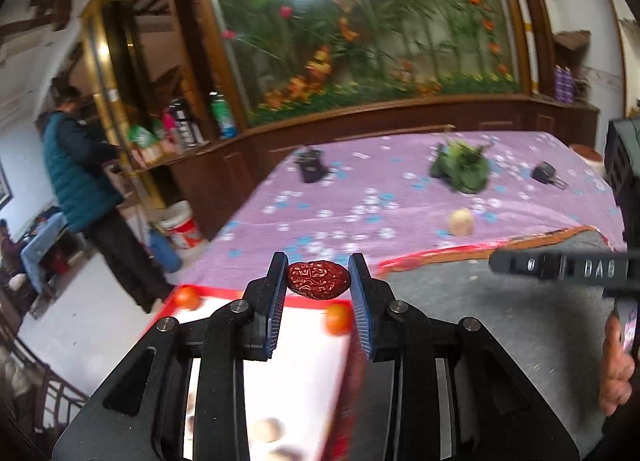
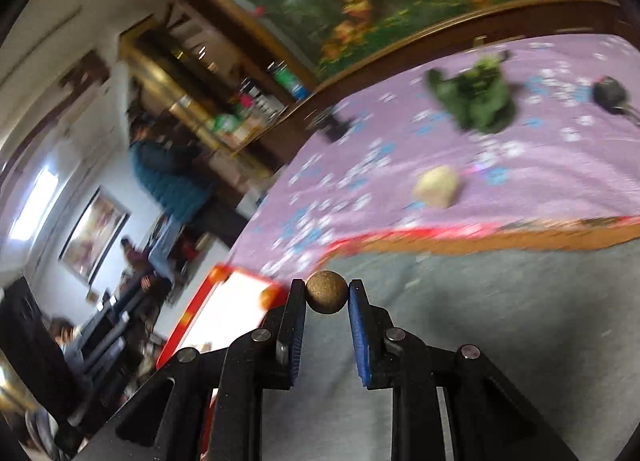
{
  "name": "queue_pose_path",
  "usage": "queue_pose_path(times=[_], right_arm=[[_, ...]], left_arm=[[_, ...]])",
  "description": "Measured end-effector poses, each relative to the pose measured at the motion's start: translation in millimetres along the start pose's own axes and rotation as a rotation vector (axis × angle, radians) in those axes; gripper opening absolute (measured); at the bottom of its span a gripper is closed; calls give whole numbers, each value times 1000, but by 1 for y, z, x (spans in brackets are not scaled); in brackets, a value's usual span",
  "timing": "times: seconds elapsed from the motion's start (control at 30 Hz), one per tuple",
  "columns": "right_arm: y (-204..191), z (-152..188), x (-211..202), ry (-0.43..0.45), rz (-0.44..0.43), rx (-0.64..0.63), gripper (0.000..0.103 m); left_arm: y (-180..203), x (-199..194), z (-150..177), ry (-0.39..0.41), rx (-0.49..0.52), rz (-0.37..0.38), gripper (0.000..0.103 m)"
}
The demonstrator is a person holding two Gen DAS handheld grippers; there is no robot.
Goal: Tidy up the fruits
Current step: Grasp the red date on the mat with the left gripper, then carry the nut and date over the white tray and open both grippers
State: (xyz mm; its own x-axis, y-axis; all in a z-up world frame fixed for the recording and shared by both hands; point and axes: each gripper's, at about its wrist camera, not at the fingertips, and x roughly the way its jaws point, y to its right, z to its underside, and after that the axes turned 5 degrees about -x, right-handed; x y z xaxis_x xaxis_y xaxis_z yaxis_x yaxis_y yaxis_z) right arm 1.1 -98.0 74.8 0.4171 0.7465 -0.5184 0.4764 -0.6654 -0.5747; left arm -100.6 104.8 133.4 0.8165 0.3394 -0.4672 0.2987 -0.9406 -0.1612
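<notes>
Above red-rimmed tray (image 1: 304,341), left gripper (image 1: 319,281) clamps wrinkled red date (image 1: 318,279) btwn pads. Right gripper (image 2: 326,293) grips round brown fruit (image 2: 326,292) over grey mat (image 2: 500,321), beside tray.

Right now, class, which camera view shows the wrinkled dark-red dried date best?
The left wrist view: the wrinkled dark-red dried date sits sharp and centred, pinched between the left gripper jaws. The right wrist view shows none of it, only a round brown fruit in the right gripper.

Leafy greens (image 1: 460,171) behind, perhaps, potato (image 1: 461,222)
</notes>
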Motion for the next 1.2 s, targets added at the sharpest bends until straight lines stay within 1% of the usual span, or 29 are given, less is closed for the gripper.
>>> queue_pose_path(times=[0.07, 0.17, 0.27, 0.47, 0.73, 0.97, 1.2], right_arm=[[-27, 7, 13, -37, -38, -36, 21], [-59, 15, 27, -69, -77, -78, 21], [-92, 23, 40, -91, -92, -132, 21], [-130, 34, 60, -127, -115, -188, 21], [-158, 49, 81, -174, -116, -220, 21], [-170, 57, 94, -206, -121, -238, 21], [-174, 62, 105, -229, -117, -242, 21]], left_arm=[[-18, -8, 4, 13, -14, -28, 30], [-38, -15, 9, 18, -37, -48, 30], [-56, -19, 14, 19, -63, -65, 30], [-85, -25, 24, 22, -108, -86, 30], [-111, -24, 36, 10, -147, -107, 30], [-124, -24, 43, 0, -169, -116, 30], [-129, -20, 47, -8, -176, -124, 30]])
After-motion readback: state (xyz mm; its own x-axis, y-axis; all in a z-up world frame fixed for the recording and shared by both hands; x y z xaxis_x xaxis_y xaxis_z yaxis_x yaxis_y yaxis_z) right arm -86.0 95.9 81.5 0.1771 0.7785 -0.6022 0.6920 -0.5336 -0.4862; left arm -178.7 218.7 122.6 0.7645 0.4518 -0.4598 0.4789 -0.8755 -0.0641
